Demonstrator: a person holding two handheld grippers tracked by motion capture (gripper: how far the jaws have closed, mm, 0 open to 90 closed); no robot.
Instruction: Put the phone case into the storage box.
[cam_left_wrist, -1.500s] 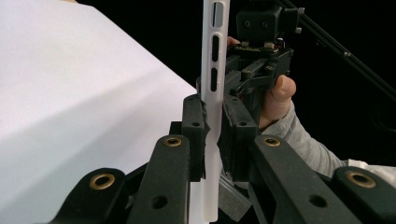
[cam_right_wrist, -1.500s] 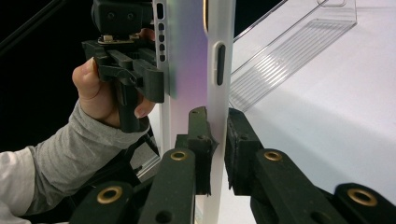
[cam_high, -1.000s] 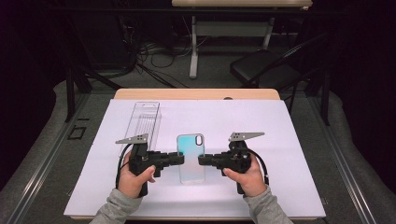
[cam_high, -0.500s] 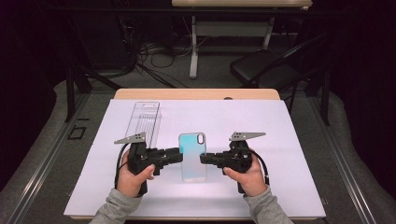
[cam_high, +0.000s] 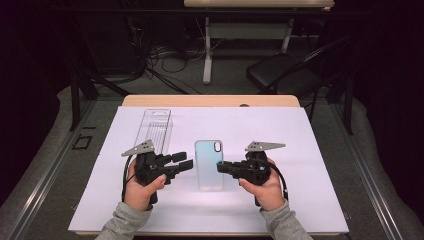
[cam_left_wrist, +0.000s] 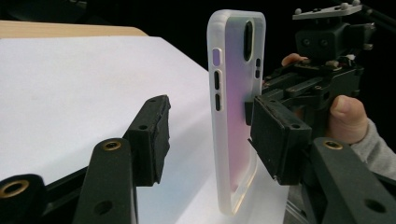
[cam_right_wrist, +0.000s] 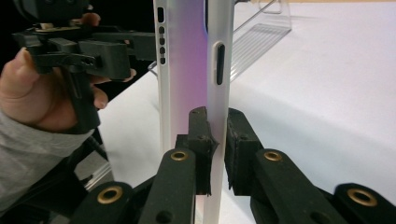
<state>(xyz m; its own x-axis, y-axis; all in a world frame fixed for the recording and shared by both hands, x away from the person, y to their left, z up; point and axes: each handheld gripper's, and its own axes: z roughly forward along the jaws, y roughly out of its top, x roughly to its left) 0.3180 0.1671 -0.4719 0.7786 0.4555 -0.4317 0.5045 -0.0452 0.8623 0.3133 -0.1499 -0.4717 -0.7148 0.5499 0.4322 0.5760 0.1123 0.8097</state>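
A translucent pale-blue phone case (cam_high: 209, 162) lies level in the middle of the white sheet (cam_high: 310, 150), its camera cut-out at the far end. My right gripper (cam_high: 221, 166) is shut on its right side wall; in the right gripper view the jaws (cam_right_wrist: 218, 126) pinch that thin wall of the case (cam_right_wrist: 184, 70). My left gripper (cam_high: 186, 160) has just been opening. Its jaws (cam_left_wrist: 215, 130) stand apart at the left edge of the case (cam_left_wrist: 233, 116) without pressing on it.
A clear plastic package (cam_high: 156, 127) lies on the sheet behind the left gripper, also in the right gripper view (cam_right_wrist: 261, 37). The wooden table edge (cam_high: 210, 101) runs along the far side. A dark chair (cam_high: 280, 75) and cables sit on the floor beyond.
The left gripper's jaws, closed at the case's left edge a second ago, have spread apart. Both hands and the case have stayed where they were.
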